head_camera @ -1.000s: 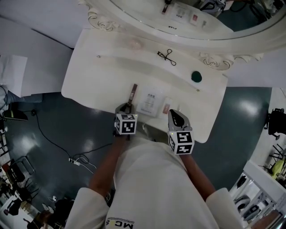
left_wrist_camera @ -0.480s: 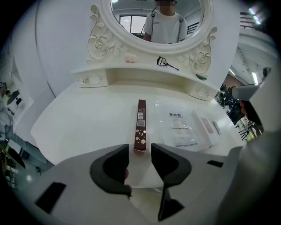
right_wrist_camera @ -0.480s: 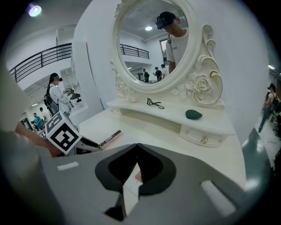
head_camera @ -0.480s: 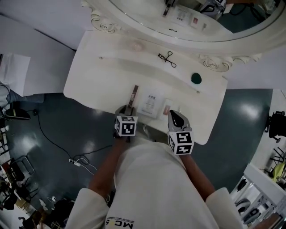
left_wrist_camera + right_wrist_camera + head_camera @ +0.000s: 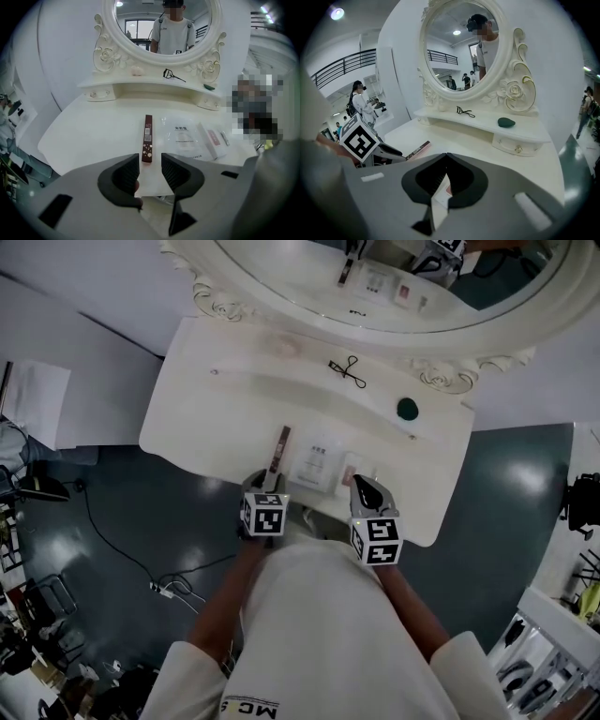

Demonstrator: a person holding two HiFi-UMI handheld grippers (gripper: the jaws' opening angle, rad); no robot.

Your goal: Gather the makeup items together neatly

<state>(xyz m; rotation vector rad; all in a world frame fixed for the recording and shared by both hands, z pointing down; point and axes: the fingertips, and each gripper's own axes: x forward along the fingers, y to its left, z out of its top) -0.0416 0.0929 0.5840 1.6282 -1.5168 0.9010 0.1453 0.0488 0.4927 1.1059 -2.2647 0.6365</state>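
Observation:
A long dark red box [image 5: 278, 448] [image 5: 147, 139] lies on the white dressing table [image 5: 206, 418]. To its right lie a clear sachet [image 5: 316, 465] [image 5: 183, 139] and a small white and pink box [image 5: 350, 471] [image 5: 213, 141]. My left gripper [image 5: 267, 482] [image 5: 150, 161] is open; its jaws have just been opening, and nothing is between them. The red box's near end lies just past its fingertips. My right gripper [image 5: 364, 482] [image 5: 446, 155] is shut at the table's front edge, right over the white and pink box, which shows through the gap behind the tips.
On the raised shelf under the oval mirror [image 5: 412, 277] lie an eyelash curler [image 5: 348, 370] [image 5: 464, 111], a green item [image 5: 407, 409] [image 5: 506, 123] and a pale pink puff [image 5: 284, 346]. The table's front edge runs just under both grippers. Dark floor surrounds the table.
My left gripper has drawn back a little from the near end of the dark red box, which now lies free. The right gripper has kept still.

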